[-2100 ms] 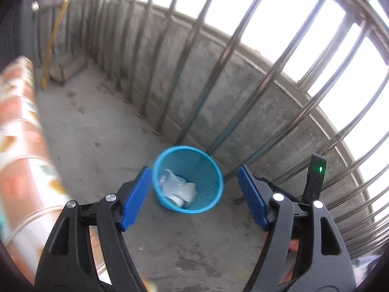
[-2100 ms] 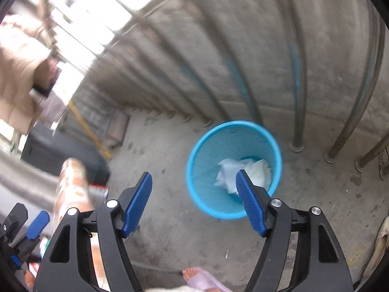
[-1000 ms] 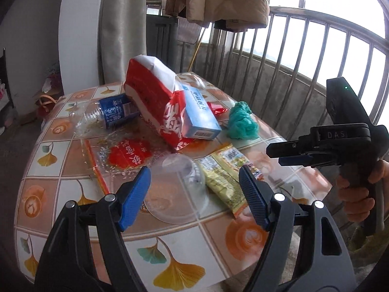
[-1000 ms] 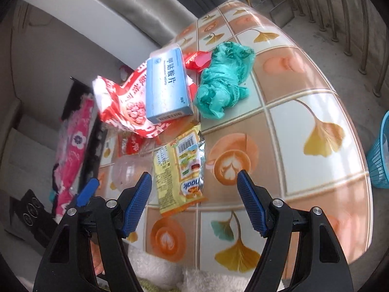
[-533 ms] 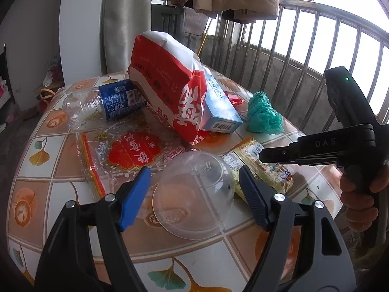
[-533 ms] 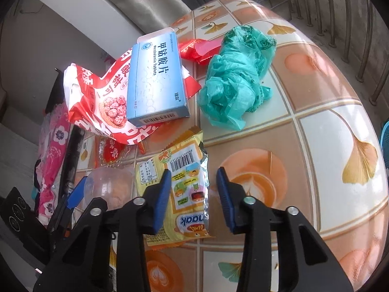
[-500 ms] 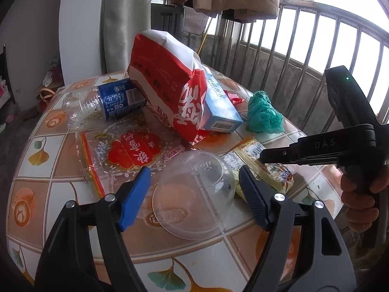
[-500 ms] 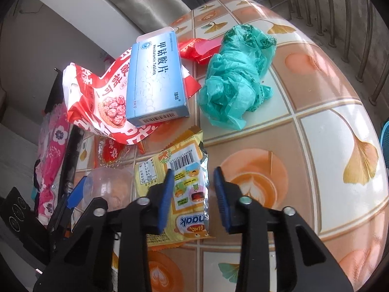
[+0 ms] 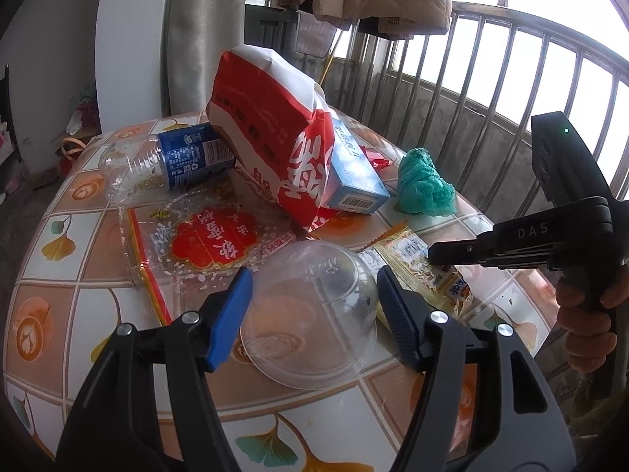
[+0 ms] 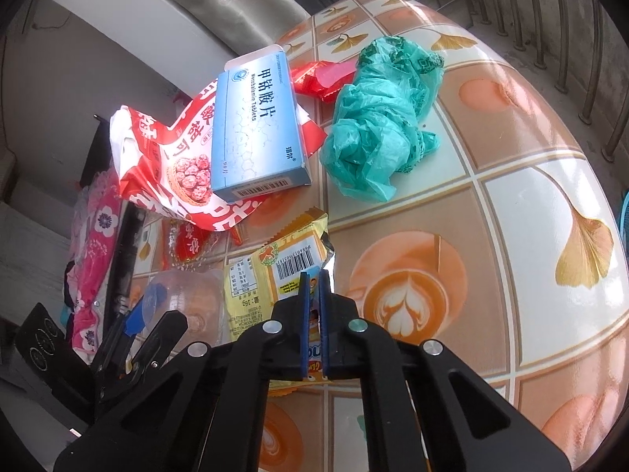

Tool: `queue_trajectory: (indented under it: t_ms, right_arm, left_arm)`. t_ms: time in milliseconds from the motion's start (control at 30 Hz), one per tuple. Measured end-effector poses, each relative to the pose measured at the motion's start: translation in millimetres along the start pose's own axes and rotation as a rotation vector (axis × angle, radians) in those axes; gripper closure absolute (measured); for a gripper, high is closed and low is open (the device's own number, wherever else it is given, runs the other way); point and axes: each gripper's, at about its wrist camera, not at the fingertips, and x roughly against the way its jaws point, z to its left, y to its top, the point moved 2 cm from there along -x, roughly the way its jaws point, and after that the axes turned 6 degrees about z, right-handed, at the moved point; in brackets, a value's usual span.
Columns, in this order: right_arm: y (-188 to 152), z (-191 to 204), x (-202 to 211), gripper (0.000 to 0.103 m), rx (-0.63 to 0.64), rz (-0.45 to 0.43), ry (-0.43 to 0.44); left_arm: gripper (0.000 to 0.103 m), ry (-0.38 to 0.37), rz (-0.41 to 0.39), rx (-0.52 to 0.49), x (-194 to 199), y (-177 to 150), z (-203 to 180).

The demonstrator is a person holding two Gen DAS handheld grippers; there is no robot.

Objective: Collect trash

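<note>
Trash litters the tiled table (image 9: 59, 196): in the left wrist view the clear plastic cup (image 9: 310, 314) lies on its side between the closing jaws of the left gripper (image 9: 312, 312), not yet pressed, and looks light and crushable, best taken gently across its body. In the right wrist view the right gripper (image 10: 310, 314) is pinched shut on the yellow snack wrapper (image 10: 275, 275), thin, limp and likely slippery; its near end is hidden under the jaws.

The red snack bag (image 9: 271, 133) hides most of the blue tablet box (image 9: 354, 173) in the left view; the yellow snack packet (image 10: 275, 275) disappears beneath the right gripper (image 10: 311, 287); the blue basket (image 10: 625, 228) is cut off at the frame edge.
</note>
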Motion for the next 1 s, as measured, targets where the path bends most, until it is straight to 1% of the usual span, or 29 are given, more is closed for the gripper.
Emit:
queue_trajectory:
  t_ms: [233, 467, 767, 1000]
  right_arm:
    - [-3.0, -3.7, 4.9, 0.099, -0.024, 0.007, 0.052]
    - [-5.9, -8.8, 14.1, 0.099, -0.028, -0.012, 0.053]
    - [-15.6, -15.8, 29.0, 0.099, -0.047, -0.026, 0.084]
    - [-26.5, -20.2, 46.8, 0.099, -0.053, -0.045, 0.106]
  left_arm:
    - [0.042, -0.001, -0.022, 0.007, 12.4, 1.3, 1.3]
    - [0.042, 0.005, -0.035, 0.018, 24.3, 2.3, 2.7]
    - [0.042, 0.011, -0.054, 0.022, 40.6, 1.4, 1.9]
    - [0.042, -0.011, -0.082, 0.005, 53.0, 5.4, -10.0]
